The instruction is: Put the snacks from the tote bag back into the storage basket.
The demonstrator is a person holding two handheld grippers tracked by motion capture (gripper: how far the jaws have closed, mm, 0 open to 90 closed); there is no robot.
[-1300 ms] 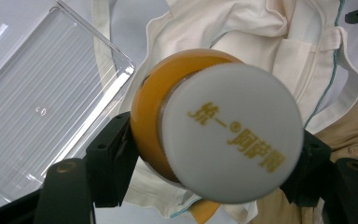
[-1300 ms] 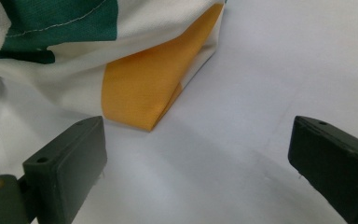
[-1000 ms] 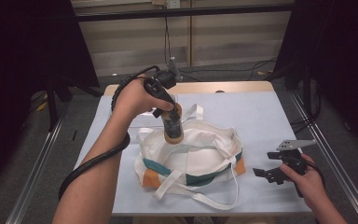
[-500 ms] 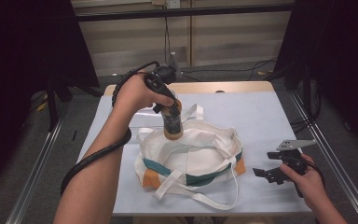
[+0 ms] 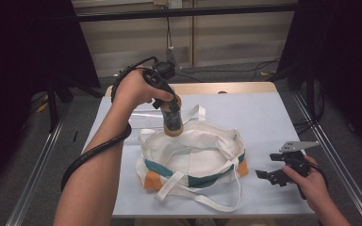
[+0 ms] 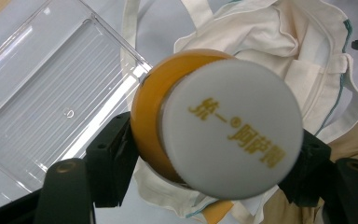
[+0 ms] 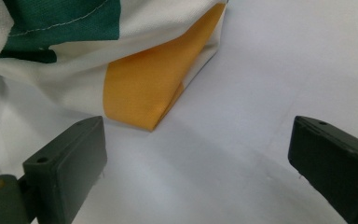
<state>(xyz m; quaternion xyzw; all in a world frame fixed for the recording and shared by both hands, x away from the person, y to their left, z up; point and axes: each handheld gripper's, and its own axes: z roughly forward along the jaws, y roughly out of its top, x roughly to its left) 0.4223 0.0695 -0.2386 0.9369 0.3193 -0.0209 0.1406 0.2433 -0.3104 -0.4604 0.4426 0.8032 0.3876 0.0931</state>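
Left gripper (image 5: 168, 107) is clamping a rigid, likely slippery bottle (image 5: 172, 118) below its cap, hanging over the tote bag's (image 5: 193, 157) far-left rim, while right gripper (image 5: 283, 170) is idling wide open, empty, just beside the bag's right corner.

Bottle (image 5: 172, 118) above bag (image 5: 193, 157), tray (image 6: 42, 93) behind.

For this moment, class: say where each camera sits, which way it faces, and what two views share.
High view: above the person's side, facing forward and down on the table; forearms and both grippers show.
Left gripper view: rides the left gripper, looking down past the bottle it clamps.
Right gripper view: rides the right gripper, low over the table, jaws open.
All three share the bag.
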